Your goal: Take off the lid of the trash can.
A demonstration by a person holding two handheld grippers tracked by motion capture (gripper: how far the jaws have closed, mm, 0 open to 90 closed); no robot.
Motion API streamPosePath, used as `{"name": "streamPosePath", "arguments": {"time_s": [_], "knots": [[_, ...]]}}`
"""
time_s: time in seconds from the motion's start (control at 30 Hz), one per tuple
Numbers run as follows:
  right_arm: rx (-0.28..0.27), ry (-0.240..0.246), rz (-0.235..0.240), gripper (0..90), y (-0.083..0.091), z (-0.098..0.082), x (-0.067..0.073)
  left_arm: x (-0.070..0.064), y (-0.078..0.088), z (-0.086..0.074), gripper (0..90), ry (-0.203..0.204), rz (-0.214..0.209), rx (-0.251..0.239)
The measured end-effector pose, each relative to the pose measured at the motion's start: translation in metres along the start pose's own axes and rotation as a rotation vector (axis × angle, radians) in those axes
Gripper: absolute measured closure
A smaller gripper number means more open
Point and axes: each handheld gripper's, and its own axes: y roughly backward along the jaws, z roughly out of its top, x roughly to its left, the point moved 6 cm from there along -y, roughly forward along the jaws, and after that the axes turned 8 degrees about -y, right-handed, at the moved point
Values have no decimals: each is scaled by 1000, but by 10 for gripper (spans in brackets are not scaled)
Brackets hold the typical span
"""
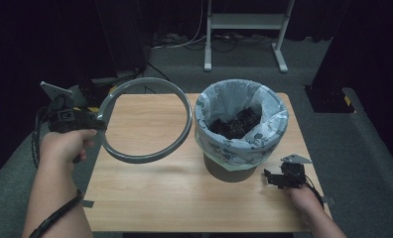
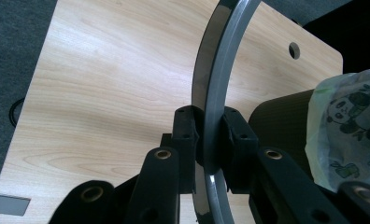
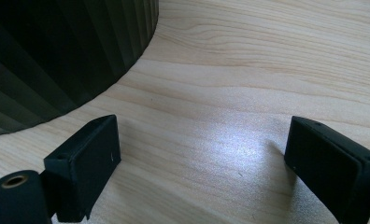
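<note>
I have the left tool (image 1: 93, 121) pinching the grey ring (image 1: 146, 119) at its near-left edge, jaws pressed on both faces of the band, and the ring hangs tilted above the tabletop (image 1: 150, 193), just left of the bin (image 1: 241, 129). The right tool (image 1: 279, 179) sits spread and empty low beside the bin's ribbed base. My guess is the ring belongs over the bag (image 1: 224, 101) folded around the rim, so I would level it first, centre it over the opening, then lower evenly; a one-sided grip may let it tip, and the free tool could steady the bin or the far edge
</note>
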Motion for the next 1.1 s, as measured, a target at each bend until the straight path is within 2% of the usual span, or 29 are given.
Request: {"name": "streamPosePath", "arguments": {"time_s": [0.37,1.1], "knots": [[0,0,0,101,0,0,0,15,-14,-8,773,21,16,13],[0,0,1,101,0,0,0,18,-45,-19,773,-20,31,53]]}}
